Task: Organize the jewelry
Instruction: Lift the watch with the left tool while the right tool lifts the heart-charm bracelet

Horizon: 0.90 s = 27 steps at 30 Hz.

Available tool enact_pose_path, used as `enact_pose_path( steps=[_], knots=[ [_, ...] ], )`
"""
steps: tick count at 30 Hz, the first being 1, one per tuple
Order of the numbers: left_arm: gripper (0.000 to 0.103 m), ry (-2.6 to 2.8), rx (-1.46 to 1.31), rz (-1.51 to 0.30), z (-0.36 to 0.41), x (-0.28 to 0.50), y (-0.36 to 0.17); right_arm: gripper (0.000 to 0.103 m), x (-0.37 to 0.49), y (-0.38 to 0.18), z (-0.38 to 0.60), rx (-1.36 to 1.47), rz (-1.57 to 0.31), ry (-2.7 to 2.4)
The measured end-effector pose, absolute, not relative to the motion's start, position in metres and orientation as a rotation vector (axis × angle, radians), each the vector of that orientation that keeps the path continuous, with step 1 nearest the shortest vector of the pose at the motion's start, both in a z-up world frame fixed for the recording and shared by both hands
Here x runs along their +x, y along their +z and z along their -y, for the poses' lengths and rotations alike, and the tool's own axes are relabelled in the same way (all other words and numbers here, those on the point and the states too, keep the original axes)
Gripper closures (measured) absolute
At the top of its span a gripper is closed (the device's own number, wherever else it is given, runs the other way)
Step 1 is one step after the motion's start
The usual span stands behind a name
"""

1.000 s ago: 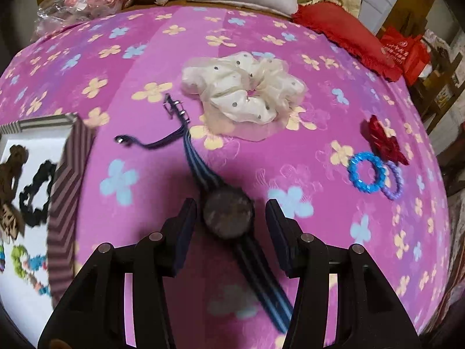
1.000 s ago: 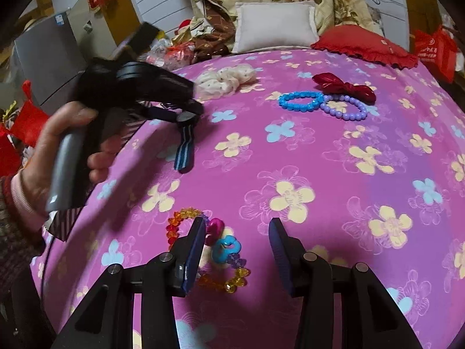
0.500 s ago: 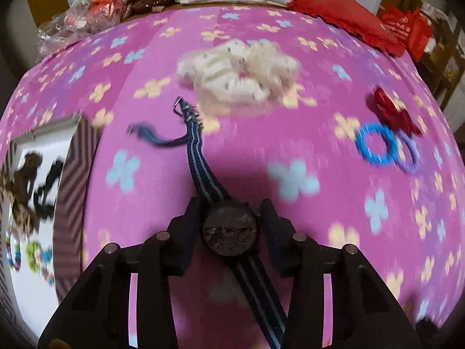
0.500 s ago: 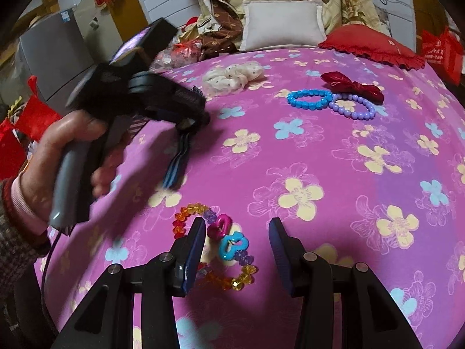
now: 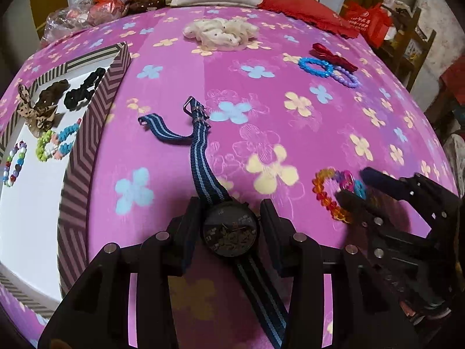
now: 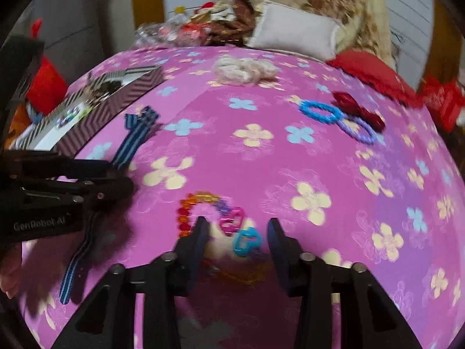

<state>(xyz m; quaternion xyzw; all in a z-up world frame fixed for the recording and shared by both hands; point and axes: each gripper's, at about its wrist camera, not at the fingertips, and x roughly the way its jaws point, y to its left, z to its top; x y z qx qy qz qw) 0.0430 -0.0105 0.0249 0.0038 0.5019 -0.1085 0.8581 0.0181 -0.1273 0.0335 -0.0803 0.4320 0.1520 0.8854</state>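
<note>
My left gripper (image 5: 229,212) is shut on a dark round watch (image 5: 229,232), and its blue striped strap (image 5: 200,157) trails over the pink flowered cover. The right wrist view shows that gripper (image 6: 113,174) at the left, with the strap (image 6: 135,133) beyond it. My right gripper (image 6: 237,226) has its jaws closing around a beaded bracelet (image 6: 189,203) with pink and blue heart charms; the pads stand apart from the charms. This gripper (image 5: 353,186) and the bracelet (image 5: 322,189) also show in the left wrist view. A striped box (image 5: 87,151) at the left holds several bracelets and hair ties.
A white dotted scrunchie (image 5: 221,32) lies at the far middle. A blue bracelet (image 5: 315,67), a purple bracelet (image 5: 345,77) and a red bow (image 5: 331,55) sit at the far right. Pillows and clutter line the back. The two grippers stand close side by side.
My left gripper shut on the watch and pulled it back towards the right gripper, so more of the box shows. The right gripper's jaws narrowed around the heart bracelet.
</note>
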Motion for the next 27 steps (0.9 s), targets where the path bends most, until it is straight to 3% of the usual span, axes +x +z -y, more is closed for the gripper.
enact_pose_path(
  steps=[3, 9, 10, 27],
  knots=[
    [0.062, -0.254, -0.011, -1.027, 0.004, 0.038, 0.023, 0.084, 0.018, 0.035, 0.115, -0.213, -0.908, 0.322],
    [0.063, -0.321, -0.085, -1.017, -0.012, 0.032, 0.024, 0.086, 0.025, 0.037, 0.115, -0.163, -0.964, 0.279],
    [0.063, -0.324, -0.094, -1.021, -0.013, 0.031, 0.025, 0.096, 0.027, 0.039, 0.117, -0.141, -0.976, 0.269],
    [0.063, -0.328, -0.229, -0.841, -0.081, 0.003, 0.115, 0.096, 0.016, 0.132, 0.117, -0.022, -0.872, 0.213]
  ],
)
